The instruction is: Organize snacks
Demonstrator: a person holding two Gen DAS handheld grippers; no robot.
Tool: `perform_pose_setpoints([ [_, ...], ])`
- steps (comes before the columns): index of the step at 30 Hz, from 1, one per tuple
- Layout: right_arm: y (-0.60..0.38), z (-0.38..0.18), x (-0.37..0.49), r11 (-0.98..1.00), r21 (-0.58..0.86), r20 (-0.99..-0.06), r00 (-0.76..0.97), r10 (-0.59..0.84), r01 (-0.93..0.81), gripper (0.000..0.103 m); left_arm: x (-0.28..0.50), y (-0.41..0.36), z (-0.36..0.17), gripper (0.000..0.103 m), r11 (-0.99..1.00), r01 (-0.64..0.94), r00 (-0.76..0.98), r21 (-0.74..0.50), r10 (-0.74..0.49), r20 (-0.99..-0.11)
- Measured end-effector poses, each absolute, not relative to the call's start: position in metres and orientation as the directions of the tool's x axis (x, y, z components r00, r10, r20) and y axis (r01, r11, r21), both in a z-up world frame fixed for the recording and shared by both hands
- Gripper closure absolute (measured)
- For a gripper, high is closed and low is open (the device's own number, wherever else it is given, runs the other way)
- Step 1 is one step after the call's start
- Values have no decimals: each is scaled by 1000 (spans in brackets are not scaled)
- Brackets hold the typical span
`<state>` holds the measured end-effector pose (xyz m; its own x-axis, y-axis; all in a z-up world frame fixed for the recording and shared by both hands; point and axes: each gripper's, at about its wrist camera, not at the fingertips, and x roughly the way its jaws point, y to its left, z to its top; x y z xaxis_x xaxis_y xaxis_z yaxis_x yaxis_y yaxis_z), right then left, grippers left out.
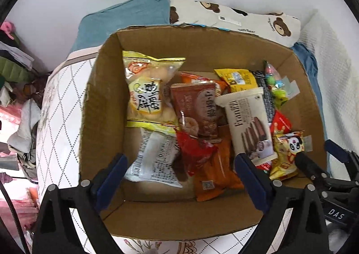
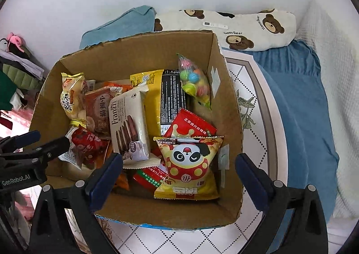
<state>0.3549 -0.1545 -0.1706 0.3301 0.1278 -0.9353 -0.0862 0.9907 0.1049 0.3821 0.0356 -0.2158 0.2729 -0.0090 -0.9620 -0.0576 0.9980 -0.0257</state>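
An open cardboard box [image 1: 105, 87] [image 2: 134, 51] sits on a bed and holds several snack packs. My left gripper [image 1: 179, 164] hangs open over its near left part, above a white wrapped pack [image 1: 154, 159], a red pack [image 1: 195, 153] and an orange pack [image 1: 213, 175]; nothing is between its fingers. My right gripper [image 2: 179, 159] stands open over the near right part, straddling a yellow panda bag [image 2: 188, 164] without touching it. A white Franzzi wafer pack [image 2: 128, 123] lies in the middle. A yellow bag [image 1: 145, 92] leans at the left wall, a clear candy bag [image 2: 195, 81] at the far right.
The box rests on a white quilt with a diamond pattern [image 2: 246, 96]. Behind it lie a teal pillow [image 2: 125, 25] and a bear-print pillow [image 2: 246, 27]; a blue blanket [image 2: 298, 101] is to the right. Clothes are piled [image 1: 15, 56] at the left by the wall.
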Motion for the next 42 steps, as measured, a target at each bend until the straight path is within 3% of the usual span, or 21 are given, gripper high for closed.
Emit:
perform_pose_setpoints([
  [20,-151,-136,331,992,88,-904,412,117,-89,1,352,36,-184,5,995,-92,365,-45,-8,-931],
  [42,-163,-14,165,990,79,-752,645,139,-120,0,196,22,-73,5,996,-82,621,-36,23,-784],
])
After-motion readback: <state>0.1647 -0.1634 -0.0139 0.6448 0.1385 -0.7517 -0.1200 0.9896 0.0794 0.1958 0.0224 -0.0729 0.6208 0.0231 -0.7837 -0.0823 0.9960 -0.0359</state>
